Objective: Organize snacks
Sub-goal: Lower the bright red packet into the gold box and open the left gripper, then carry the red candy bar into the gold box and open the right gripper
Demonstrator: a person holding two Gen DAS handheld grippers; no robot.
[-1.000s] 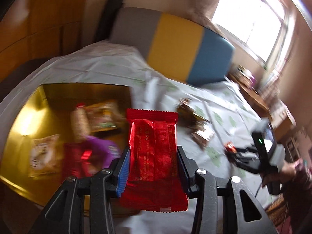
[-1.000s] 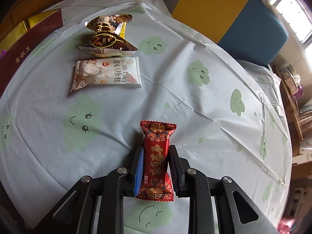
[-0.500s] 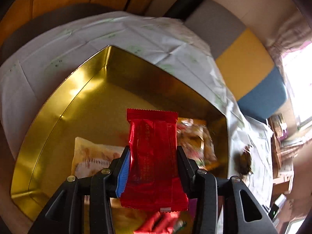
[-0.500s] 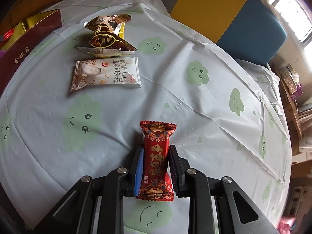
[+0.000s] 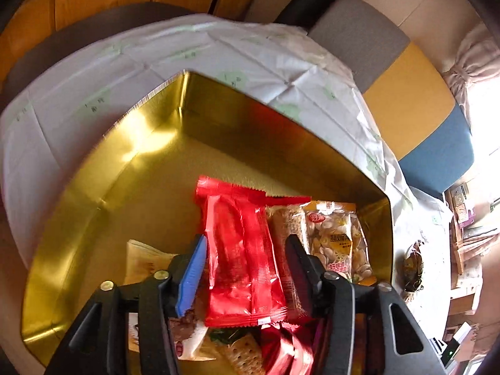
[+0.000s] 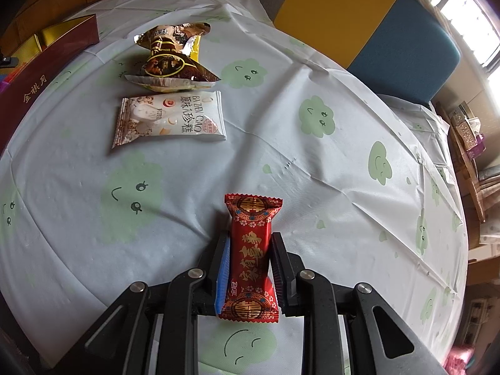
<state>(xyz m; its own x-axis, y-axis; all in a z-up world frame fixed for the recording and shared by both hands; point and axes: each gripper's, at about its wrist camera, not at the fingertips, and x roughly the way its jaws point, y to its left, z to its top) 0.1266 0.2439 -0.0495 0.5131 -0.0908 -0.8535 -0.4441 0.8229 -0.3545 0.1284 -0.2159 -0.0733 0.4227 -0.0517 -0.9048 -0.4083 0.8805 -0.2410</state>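
The left gripper (image 5: pixel 247 262) stands spread, its jaws clear of the plain red packet (image 5: pixel 242 259) lying between them over the gold box (image 5: pixel 93 187), while the right gripper (image 6: pixel 250 268) pinches a patterned red candy (image 6: pixel 251 256) above the tablecloth (image 6: pixel 312 187), with a white snack pack (image 6: pixel 170 118) ahead to its left.

Daylight floods in from the overexposed window (image 6: pixel 462 9) at right, throwing hot glare off the gold tin (image 5: pixel 150 143). Fisheye curvature bends both views' edges; corners vignette dark, and nearby wrappers blur slightly.
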